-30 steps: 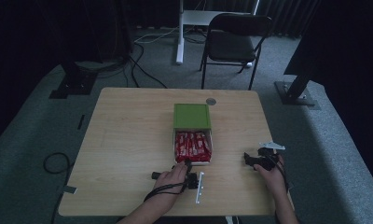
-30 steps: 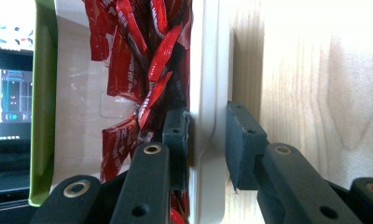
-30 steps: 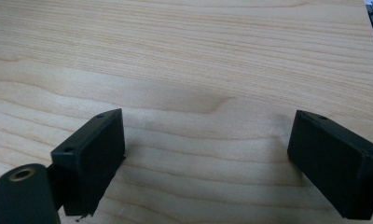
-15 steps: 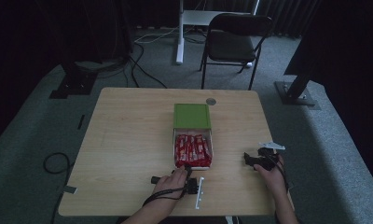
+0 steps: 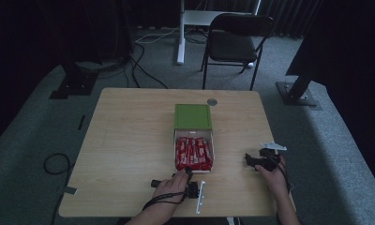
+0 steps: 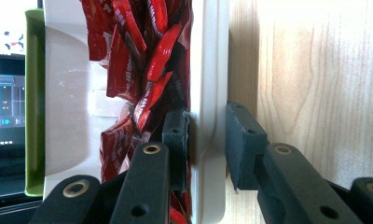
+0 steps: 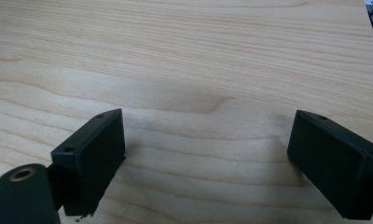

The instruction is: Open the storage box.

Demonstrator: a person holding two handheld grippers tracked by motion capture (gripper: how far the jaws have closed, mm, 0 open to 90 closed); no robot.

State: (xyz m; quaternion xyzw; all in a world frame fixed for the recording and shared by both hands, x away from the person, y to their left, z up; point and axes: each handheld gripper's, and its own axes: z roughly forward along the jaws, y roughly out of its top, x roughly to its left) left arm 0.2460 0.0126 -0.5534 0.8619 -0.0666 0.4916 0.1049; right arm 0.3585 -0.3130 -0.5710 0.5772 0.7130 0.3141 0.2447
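A green box [image 5: 192, 116] lies mid-table with its white tray [image 5: 213, 151] drawn out toward me, full of red packets [image 5: 193, 152]. My left gripper [image 5: 189, 174] is at the tray's near end. In the left gripper view, the left gripper [image 6: 207, 144] straddles the white tray wall [image 6: 208, 70], one pad inside against the red packets [image 6: 142, 70] and one outside, both pressed to the wall. The green box edge [image 6: 33, 93] shows beyond. My right gripper [image 5: 248, 159] rests to the right of the tray. The right gripper [image 7: 205, 158] is open over bare wood [image 7: 175, 56].
A small grey disc [image 5: 212, 101] lies on the table [image 5: 129, 140] behind the green box. A dark folding chair [image 5: 237, 42] stands beyond the far edge. The table's near edge is just behind my hands.
My left hand has shifted slightly toward the near edge by the tray. The right hand and gripper have not moved.
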